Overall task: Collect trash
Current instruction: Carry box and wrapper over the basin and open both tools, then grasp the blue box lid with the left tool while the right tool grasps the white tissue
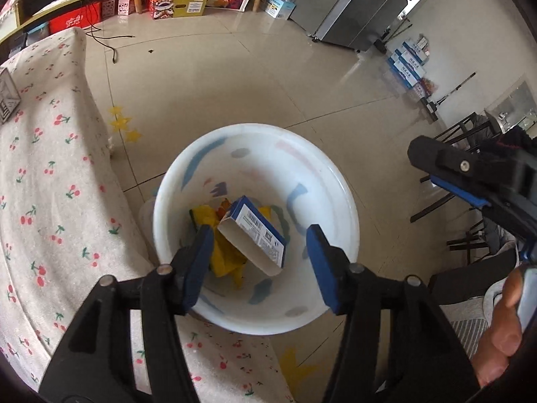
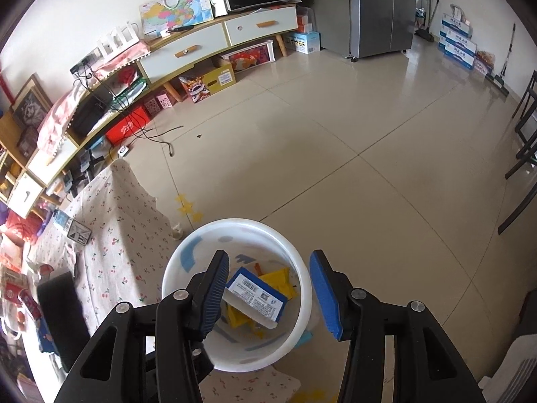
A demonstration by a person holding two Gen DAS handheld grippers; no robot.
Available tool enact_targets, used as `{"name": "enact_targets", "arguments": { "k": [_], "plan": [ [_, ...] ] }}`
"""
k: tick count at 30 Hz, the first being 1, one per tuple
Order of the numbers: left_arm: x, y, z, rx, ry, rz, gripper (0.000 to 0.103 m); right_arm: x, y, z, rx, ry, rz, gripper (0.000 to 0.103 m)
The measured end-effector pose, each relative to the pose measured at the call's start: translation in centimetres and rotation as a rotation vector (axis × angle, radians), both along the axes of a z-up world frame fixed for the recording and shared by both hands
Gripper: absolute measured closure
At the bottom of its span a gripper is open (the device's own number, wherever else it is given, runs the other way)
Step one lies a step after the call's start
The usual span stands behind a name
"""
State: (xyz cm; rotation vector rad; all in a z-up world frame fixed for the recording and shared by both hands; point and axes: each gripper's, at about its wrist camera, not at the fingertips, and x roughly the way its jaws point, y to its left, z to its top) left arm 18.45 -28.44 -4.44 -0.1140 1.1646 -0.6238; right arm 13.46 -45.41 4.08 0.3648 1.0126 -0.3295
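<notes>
A white plastic bin (image 1: 339, 181) stands on the floor beside the table. Inside it lie a blue and white carton (image 1: 253, 235) and crumpled yellow wrappers (image 1: 228, 258). My left gripper (image 1: 260, 262) is open and empty, held above the bin's mouth. My right gripper (image 2: 268, 294) is open and empty too, above the same bin (image 2: 302, 258), where the carton (image 2: 256, 297) and yellow wrappers (image 2: 278, 280) show. The right gripper also shows at the right edge of the left wrist view (image 1: 476, 181).
A table with a cherry-print cloth (image 1: 43, 201) lies left of the bin, with a dark object (image 2: 58, 305) and packets on it. A TV cabinet (image 2: 188, 50), a grey fridge (image 2: 379, 10), stacked boxes (image 2: 458, 45) and dark chairs (image 2: 523, 154) ring the tiled floor (image 2: 369, 154).
</notes>
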Motion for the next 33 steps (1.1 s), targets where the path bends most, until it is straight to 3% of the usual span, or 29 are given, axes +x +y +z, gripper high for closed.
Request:
{"name": "enact_targets", "arguments": {
  "k": [9, 19, 25, 29, 33],
  "plan": [
    [-1.2, 8.3, 2.7, -0.026, -0.048, 0.132, 0.045, 0.6, 1.0, -0.1, 0.003, -0.002, 0.032, 0.051],
    [-2.8, 17.3, 4.6, 0.093, -0.09, 0.276, 0.042, 1.8, 2.8, -0.4, 0.027, 0.005, 0.076, 0.048],
    [-2.8, 25.5, 5.4, 0.153, -0.095, 0.419, 0.038, 3.2, 5.7, -0.8, 0.047, 0.014, 0.158, 0.046],
    [-2.9, 29.6, 5.6, 0.163, -0.094, 0.483, 0.035, 4.0, 7.8, -1.0, 0.059, 0.017, 0.217, 0.045],
    [-3.0, 31.1, 5.1, 0.163, -0.089, 0.488, 0.034, 5.2, 10.0, -1.3, 0.074, 0.023, 0.271, 0.045]
  ]
}}
